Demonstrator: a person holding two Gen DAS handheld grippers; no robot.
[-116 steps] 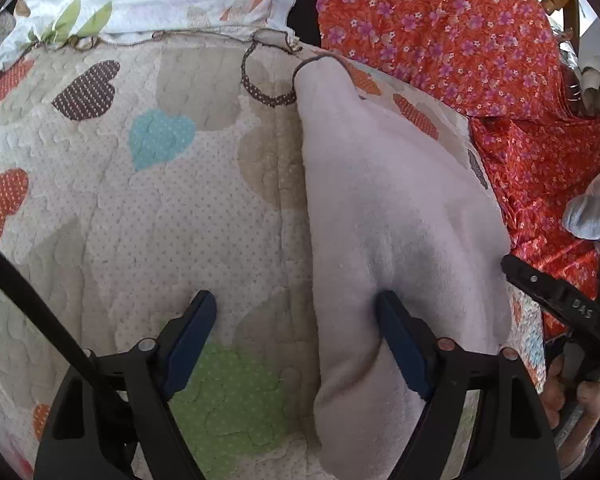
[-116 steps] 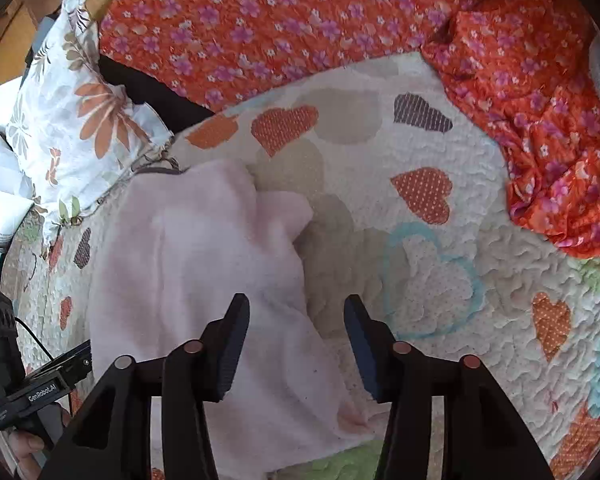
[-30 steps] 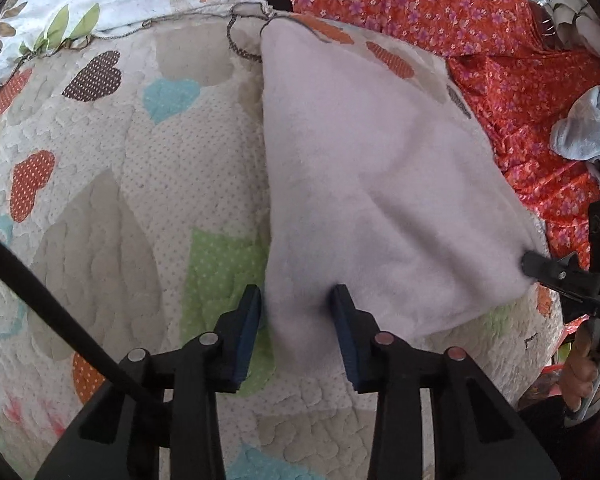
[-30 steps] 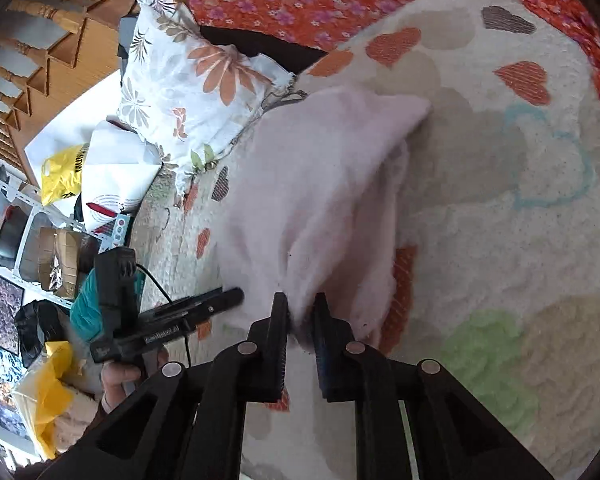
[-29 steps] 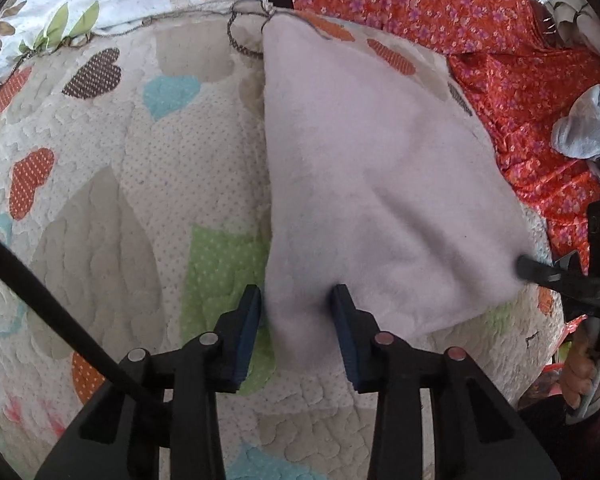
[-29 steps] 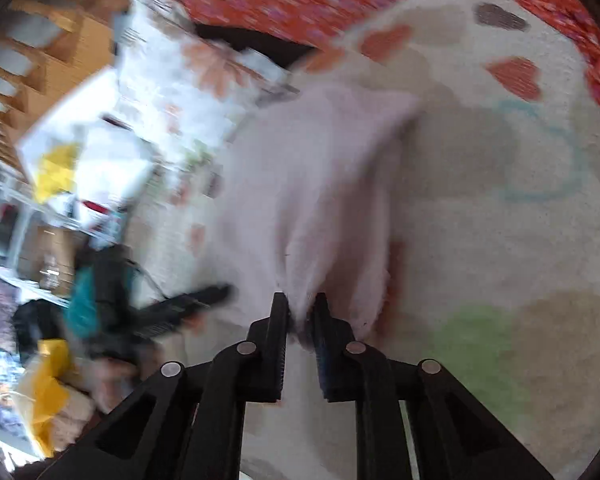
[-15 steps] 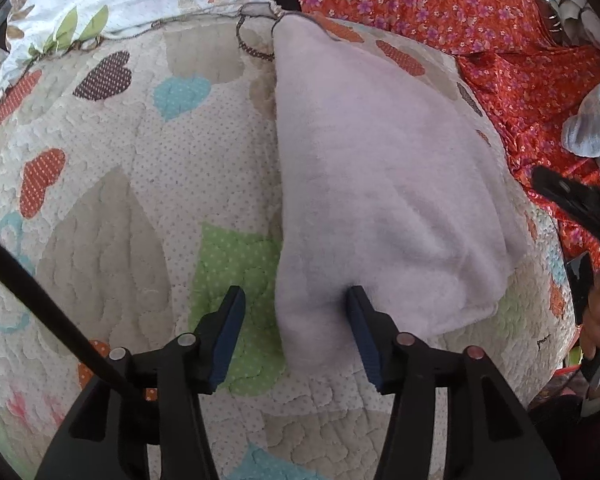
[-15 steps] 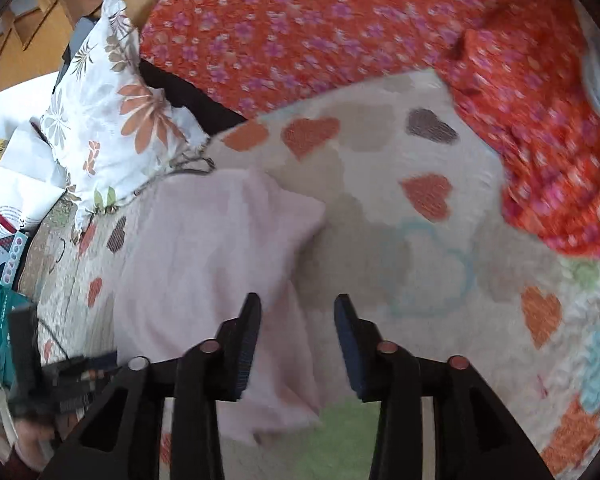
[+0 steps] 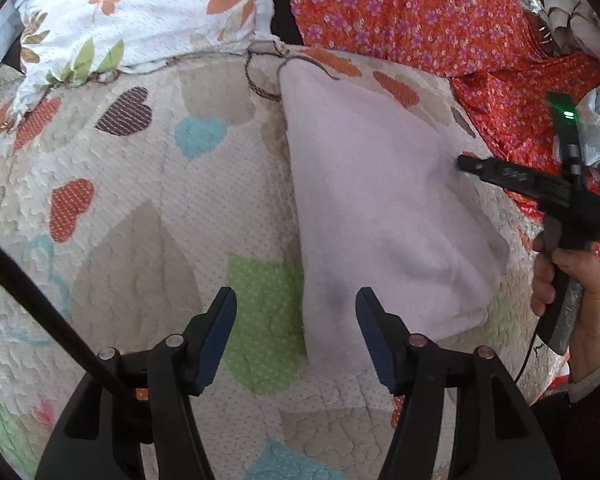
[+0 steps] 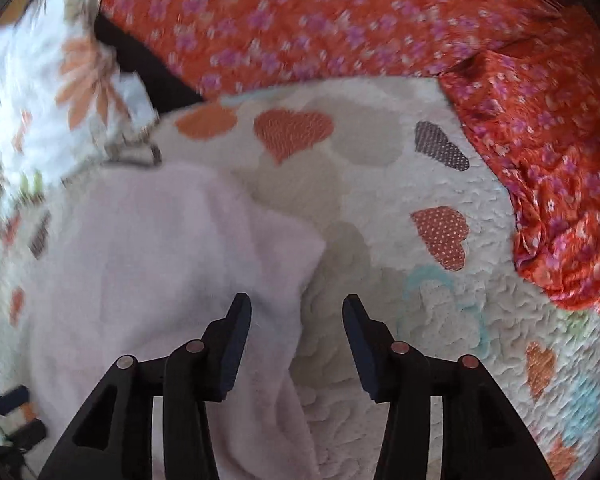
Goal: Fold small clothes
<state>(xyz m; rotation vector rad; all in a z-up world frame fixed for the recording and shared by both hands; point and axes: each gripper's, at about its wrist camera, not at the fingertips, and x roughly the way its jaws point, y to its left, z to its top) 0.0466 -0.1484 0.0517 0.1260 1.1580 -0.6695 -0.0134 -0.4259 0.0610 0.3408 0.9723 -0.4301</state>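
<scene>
Both sets of jaws are opening, nothing pinched. My left gripper (image 9: pixel 294 336) straddles the near corner of the pink garment (image 9: pixel 384 216), folded on the quilt (image 9: pixel 148 200); my right gripper (image 10: pixel 296 340) straddles its other edge. I'd lift clear straight up, so the fold isn't dragged.

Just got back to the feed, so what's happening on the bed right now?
A person with a gripper in each hand is folding a pale pink cloth on the heart-print quilt. The left gripper and right gripper are both opening, no longer pinching it. The cloth lies folded and flat, its near edge between the left gripper's jaws.
</scene>
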